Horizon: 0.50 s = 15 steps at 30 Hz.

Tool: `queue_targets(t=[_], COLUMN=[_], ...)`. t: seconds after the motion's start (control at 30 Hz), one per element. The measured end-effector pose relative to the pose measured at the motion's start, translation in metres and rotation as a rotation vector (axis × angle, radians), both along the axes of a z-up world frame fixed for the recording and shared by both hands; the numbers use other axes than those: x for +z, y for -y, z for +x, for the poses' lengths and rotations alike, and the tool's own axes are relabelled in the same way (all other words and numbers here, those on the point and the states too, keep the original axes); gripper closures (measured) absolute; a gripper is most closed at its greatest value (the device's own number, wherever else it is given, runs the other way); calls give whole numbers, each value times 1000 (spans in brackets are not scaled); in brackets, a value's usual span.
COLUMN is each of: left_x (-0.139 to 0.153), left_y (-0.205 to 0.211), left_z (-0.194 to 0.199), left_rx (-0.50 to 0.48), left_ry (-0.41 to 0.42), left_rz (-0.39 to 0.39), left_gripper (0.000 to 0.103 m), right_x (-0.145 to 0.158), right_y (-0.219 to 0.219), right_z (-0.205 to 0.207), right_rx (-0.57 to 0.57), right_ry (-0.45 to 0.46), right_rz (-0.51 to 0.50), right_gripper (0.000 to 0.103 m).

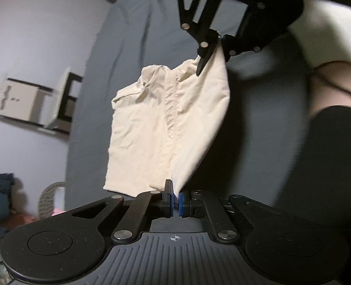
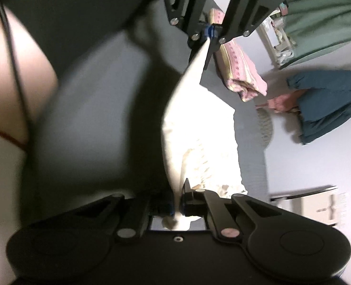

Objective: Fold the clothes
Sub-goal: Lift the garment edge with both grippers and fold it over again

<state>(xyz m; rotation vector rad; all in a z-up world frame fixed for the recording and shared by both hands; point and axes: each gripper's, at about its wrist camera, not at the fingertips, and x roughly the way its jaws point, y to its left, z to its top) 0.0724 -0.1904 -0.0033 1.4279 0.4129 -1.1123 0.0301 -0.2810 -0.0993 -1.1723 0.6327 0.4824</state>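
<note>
A cream garment (image 1: 156,123) hangs stretched between my two grippers above a grey-blue bed sheet (image 1: 127,35). My left gripper (image 1: 176,200) is shut on one edge of it, blue pads pinching the cloth. Across from it in the left wrist view, my right gripper (image 1: 219,40) is shut on the opposite edge. In the right wrist view the cream garment (image 2: 199,137) runs from my right gripper (image 2: 177,204), shut on it, up to the left gripper (image 2: 209,34). A seam runs down the cloth's middle.
A folded pink striped cloth (image 2: 239,71) lies on the bed. A teal garment (image 2: 329,99) and a woven basket (image 1: 49,197) sit on the floor. A white and black shelf unit (image 1: 37,99) stands by the wall. A person's leg (image 1: 337,87) is close on the right.
</note>
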Motion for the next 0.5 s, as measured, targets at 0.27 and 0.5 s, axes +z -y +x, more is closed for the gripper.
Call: queue_targets(t=[0.27,0.5], left_x=[35,48], left_y=[-2,13], left_z=[2,81], left_rx=[-22,122], left_ry=[-319,-459], left_rz=[49,-43], left_gripper=[99,99], right_x=[47,70], right_y=[14,48], right_z=[-7,56], right_rx=[-45,-98], right_ry=[-349,-570], right_rz=[264,436], right_gripper=[97,96])
